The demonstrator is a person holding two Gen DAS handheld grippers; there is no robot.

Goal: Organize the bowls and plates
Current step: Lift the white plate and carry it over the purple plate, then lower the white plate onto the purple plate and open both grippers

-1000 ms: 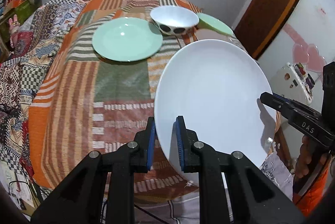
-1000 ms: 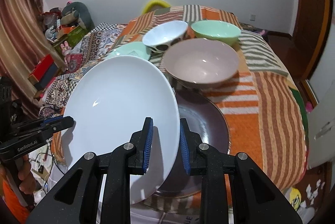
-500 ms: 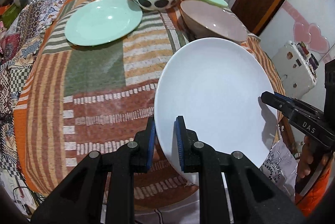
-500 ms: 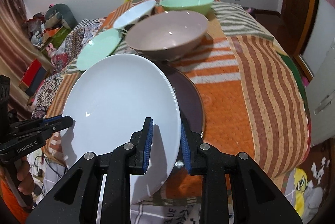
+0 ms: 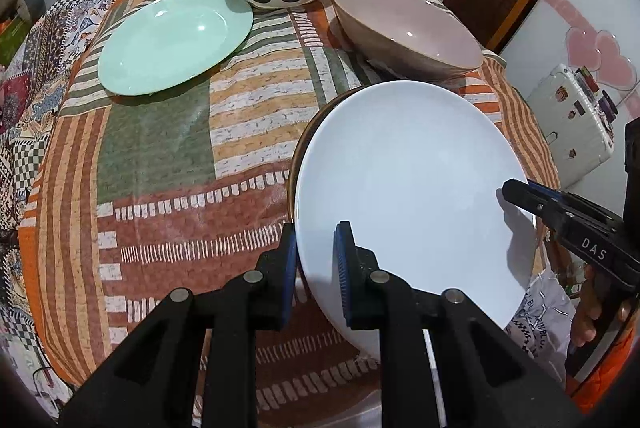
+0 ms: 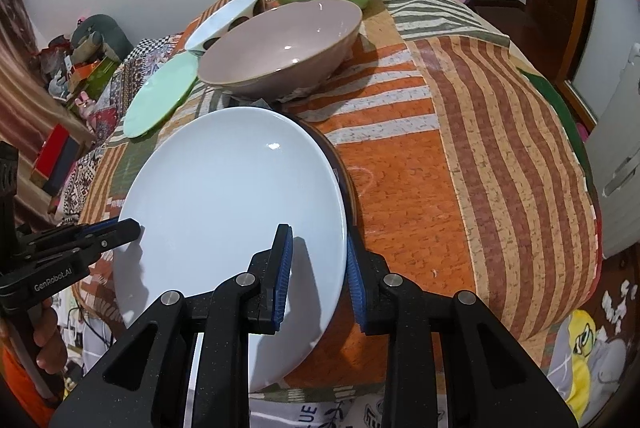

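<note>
Patchwork cloth table (image 5: 160,156) filled frame, wall behind. White plate (image 5: 404,188) sat lower right in left view, tilted, over dark plate (image 6: 345,180) peeking at its edge. Left gripper (image 5: 316,260) pinched near rim; right gripper (image 6: 316,268) pinched opposite rim, looked a bit looser. Risk imo: one side slipping, plate clanking down off-centre. Pink bowl (image 5: 404,28) just beyond, easy to bump.

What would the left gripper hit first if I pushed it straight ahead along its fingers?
Left gripper already straddles the white plate rim, so the plate goes first. Just beyond lies the striped tablecloth, then probably the green plate; depth unclear.
</note>
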